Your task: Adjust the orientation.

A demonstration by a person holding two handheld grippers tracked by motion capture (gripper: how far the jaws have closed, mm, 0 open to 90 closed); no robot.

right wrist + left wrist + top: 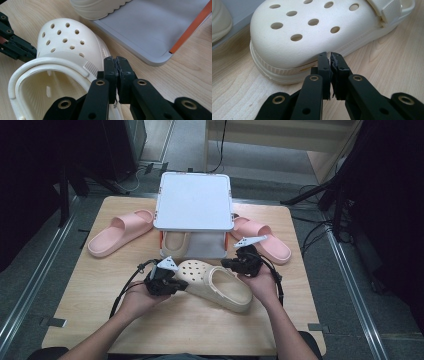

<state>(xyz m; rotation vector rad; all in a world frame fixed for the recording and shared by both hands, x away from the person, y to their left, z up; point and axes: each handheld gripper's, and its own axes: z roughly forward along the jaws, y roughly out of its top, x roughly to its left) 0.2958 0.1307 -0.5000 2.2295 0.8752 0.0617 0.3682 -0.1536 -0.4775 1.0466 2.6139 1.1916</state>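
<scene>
A cream clog (216, 284) with round holes over its toe lies on its sole near the middle of a pale wooden counter (85, 295), toe pointing up-left and open heel toward the lower right. A person's two hands each hold a black tool. The left tool (172, 281) sits at the clog's toe — its jaws are pressed together with nothing between them, tips right at the toe's ribbed edge. The right tool (231, 265) is beside the clog's strap and heel opening, its jaws likewise pressed together and empty. Behind the clog stands a white two-level shoe rack (193, 200), a second cream clog (173, 243) on its lower shelf. A pink slide (120, 232) lies left of the rack, another pink slide (270, 244) to its right.
</scene>
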